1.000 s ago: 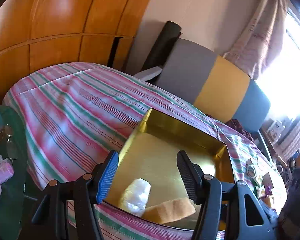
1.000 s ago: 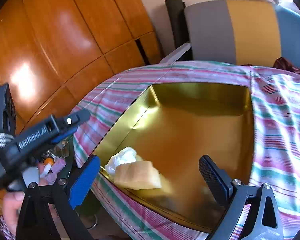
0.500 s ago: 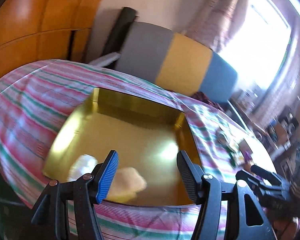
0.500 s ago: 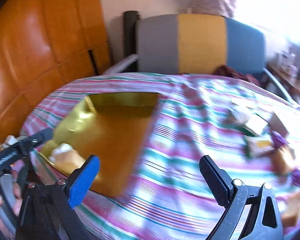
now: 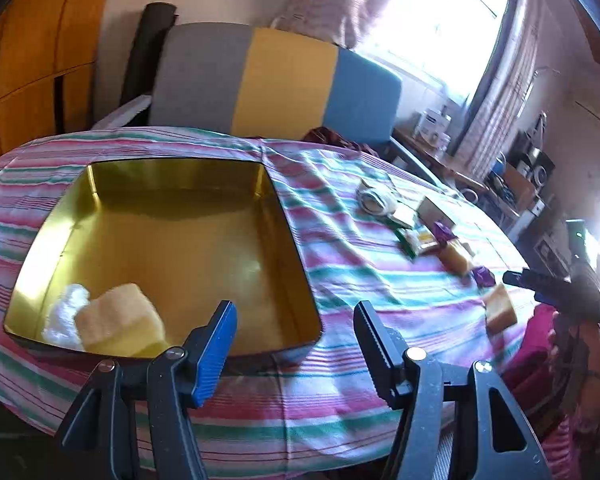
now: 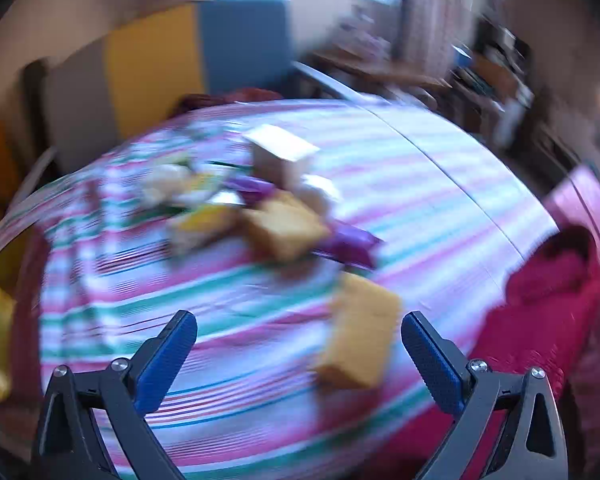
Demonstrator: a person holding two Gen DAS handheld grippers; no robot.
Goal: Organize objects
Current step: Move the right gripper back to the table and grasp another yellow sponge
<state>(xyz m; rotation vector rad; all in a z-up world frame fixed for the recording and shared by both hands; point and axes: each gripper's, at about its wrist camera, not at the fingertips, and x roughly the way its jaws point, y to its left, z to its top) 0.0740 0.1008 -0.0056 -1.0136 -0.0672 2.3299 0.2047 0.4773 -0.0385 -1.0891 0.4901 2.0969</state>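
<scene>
Striped tablecloth carries a gold tray holding a sponge; both the left gripper and right gripper hang spread wide, empty.

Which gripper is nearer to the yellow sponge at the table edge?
Right. The right gripper hangs open just before the yellow sponge, slightly to its left. The left gripper is open by the gold tin, well left of that sponge.

Ahead of the left gripper, a grey-yellow-blue chair stands behind the striped tablecloth; bright window upper right, wooden panelling left.
</scene>
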